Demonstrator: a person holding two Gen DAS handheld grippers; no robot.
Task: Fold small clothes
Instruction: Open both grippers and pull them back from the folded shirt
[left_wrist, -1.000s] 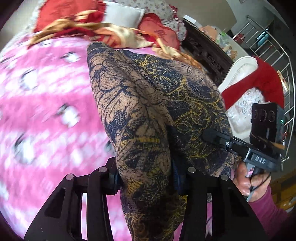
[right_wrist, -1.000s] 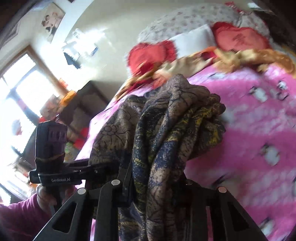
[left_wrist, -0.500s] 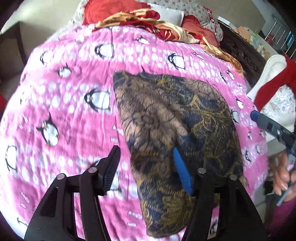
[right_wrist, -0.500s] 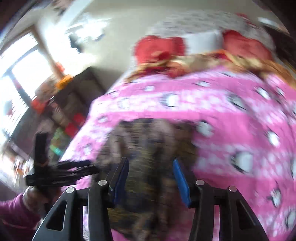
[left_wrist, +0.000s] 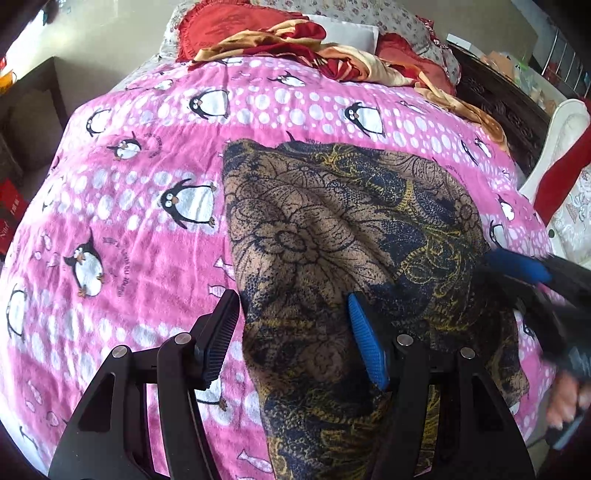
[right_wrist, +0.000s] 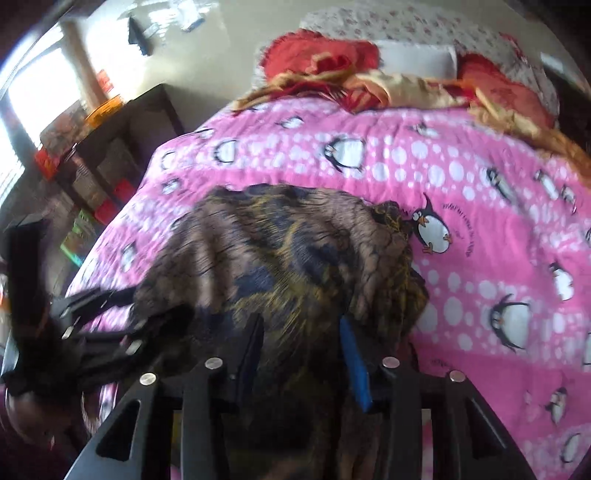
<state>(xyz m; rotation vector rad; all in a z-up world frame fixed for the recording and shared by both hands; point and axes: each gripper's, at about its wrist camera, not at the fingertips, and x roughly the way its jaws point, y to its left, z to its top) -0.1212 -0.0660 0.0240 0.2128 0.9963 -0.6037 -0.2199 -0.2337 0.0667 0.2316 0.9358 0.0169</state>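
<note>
A brown, navy and yellow patterned garment lies spread on the pink penguin blanket. My left gripper hovers open over the garment's near left edge. Its blue pad is above the cloth and its black pad above the blanket, and neither presses on anything. My right gripper is open low over the garment near its other side, with cloth under the gap and no grip showing. Each gripper shows blurred in the other's view: the right gripper and the left gripper.
Red and gold bedding and pillows are piled at the head of the bed. A dark shelf unit stands by the window side. A white chair with red cloth and a dark headboard piece sit on the other side.
A second ago both grippers held the garment up, bunched. Both have let go, and it now lies spread on the blanket. Both grippers have tipped downward over it.
</note>
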